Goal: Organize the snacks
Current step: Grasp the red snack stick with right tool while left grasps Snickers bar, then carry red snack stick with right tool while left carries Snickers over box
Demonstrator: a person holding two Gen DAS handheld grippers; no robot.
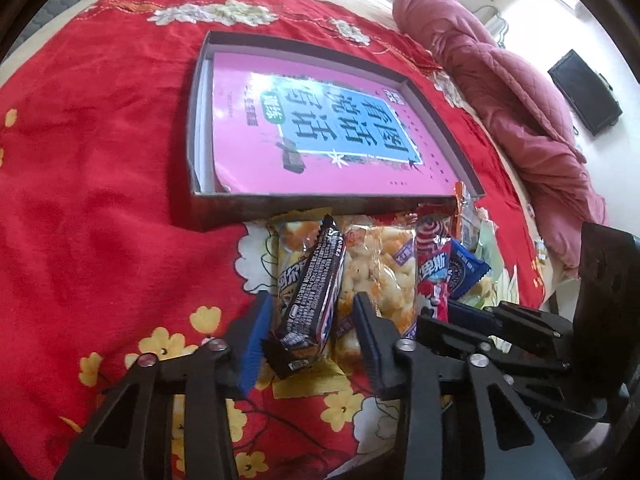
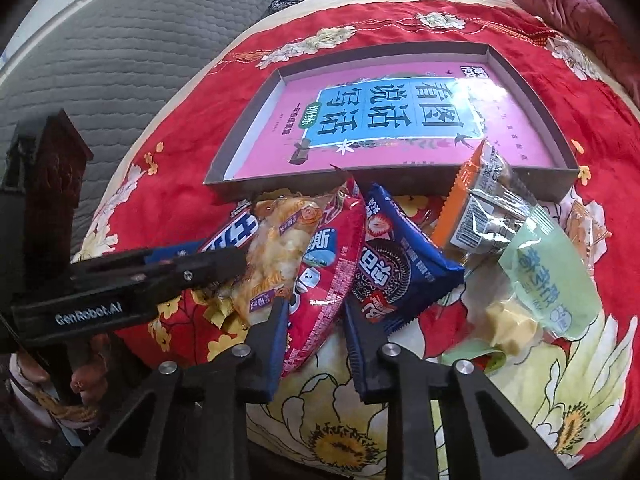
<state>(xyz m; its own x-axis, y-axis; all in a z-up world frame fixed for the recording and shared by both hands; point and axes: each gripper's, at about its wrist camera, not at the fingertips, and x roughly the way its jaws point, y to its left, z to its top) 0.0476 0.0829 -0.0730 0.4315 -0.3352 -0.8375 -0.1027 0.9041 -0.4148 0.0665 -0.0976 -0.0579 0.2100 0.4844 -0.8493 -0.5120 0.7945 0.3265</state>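
A shallow grey box with a pink book in it lies on the red cloth. A heap of snack packs sits in front of it. My left gripper is open, its fingers on either side of a black snack bar that lies on a clear bag of puffs. My right gripper is open, its fingers on either side of a red snack pack. A blue cookie pack lies just right of it. The left gripper shows at the left of the right wrist view.
An orange-edged clear pack leans on the box's front wall. A pale green pack lies at the right. A rolled pink quilt lies beyond the box. Red floral cloth stretches to the left.
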